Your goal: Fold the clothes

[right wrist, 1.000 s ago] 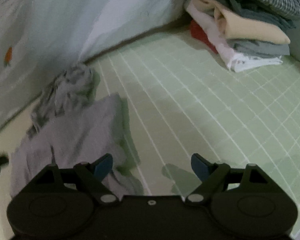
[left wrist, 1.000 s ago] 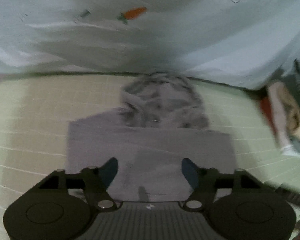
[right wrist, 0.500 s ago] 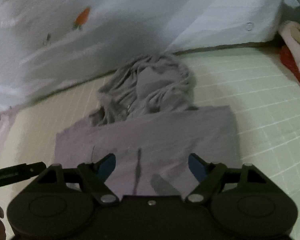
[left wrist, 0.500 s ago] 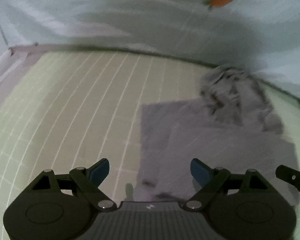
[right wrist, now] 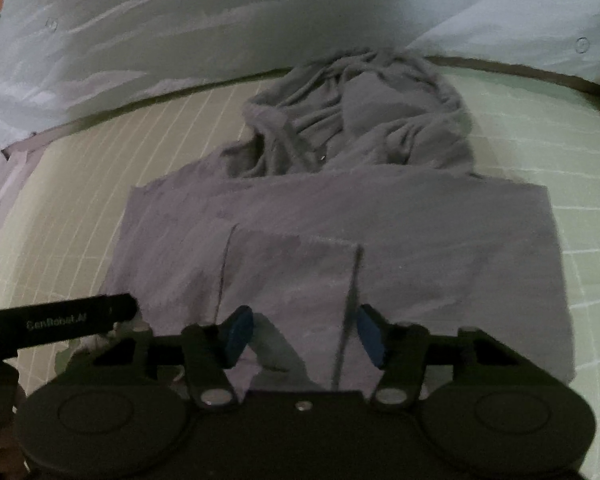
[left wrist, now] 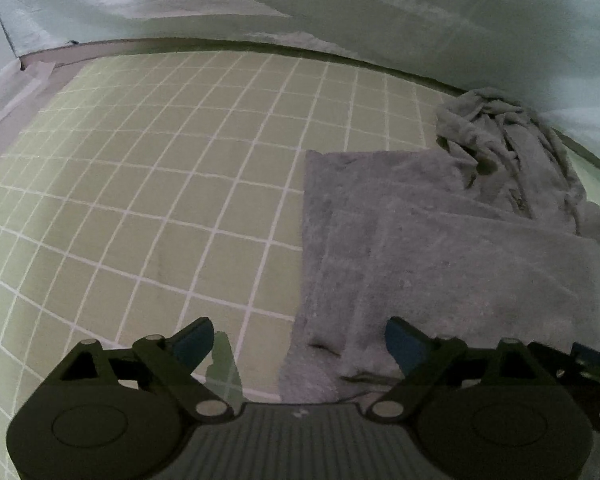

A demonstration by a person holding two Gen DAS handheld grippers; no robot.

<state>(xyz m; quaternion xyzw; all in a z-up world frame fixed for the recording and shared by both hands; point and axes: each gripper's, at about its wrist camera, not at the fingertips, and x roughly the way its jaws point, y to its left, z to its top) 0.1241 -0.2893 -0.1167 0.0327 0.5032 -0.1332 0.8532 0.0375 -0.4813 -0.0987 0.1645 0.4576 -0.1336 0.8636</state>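
The checked green sheet carries the grey hoodie, hood crumpled at twelve o'clock, its near hem hidden. The left gripper is opening over its corner; the right gripper is closing above the fabric, grasping nothing.

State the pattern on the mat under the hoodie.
Pale green mat with a white grid; clearest in the left wrist view.

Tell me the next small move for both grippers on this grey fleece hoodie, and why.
Probably finish both pinches on the near hem. The grey fleece hoodie lies flat on the green checked sheet, hood bunched at the far end. The right gripper is closing over the hem; the left gripper is opening, straddling the hoodie's near left corner. Neither visibly grips cloth yet.
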